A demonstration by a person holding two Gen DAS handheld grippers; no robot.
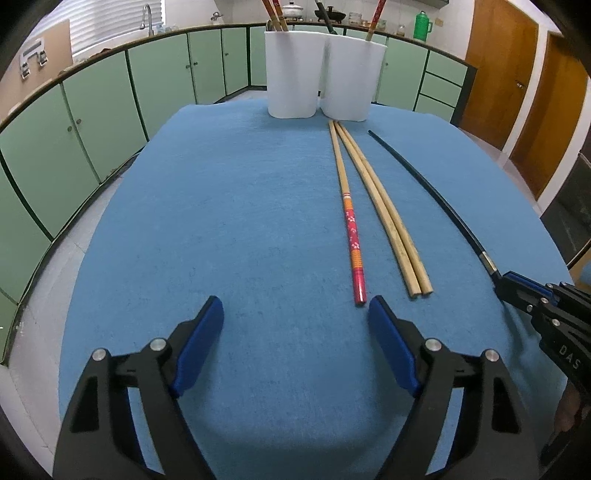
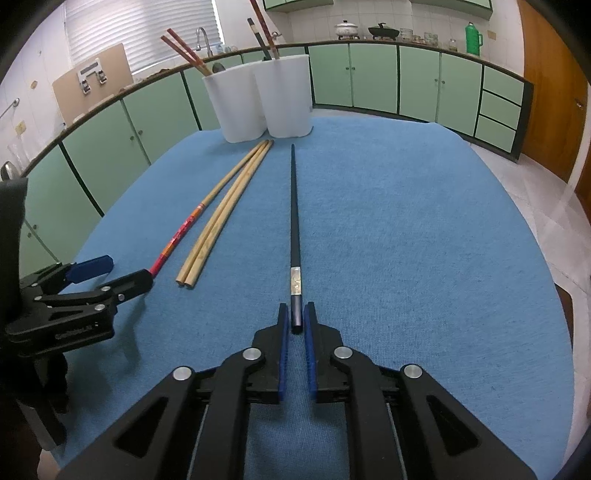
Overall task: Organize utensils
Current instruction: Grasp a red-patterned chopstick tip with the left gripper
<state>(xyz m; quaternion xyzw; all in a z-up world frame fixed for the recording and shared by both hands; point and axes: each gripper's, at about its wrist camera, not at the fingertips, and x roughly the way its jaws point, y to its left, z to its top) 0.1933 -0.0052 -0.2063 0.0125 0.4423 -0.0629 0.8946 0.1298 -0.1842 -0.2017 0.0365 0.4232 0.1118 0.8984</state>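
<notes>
A black chopstick lies on the blue cloth pointing at two white holders. My right gripper is shut on its near end; it also shows in the left wrist view at the right edge. A red-patterned chopstick and two plain bamboo chopsticks lie side by side left of the black chopstick. My left gripper is open and empty, just short of the red chopstick's near end. The holders hold several chopsticks.
The blue cloth covers a table with rounded edges. Green cabinets ring the room behind it, with a sink tap at the far left and pots and a green flask on the counter. Wooden doors stand at the right.
</notes>
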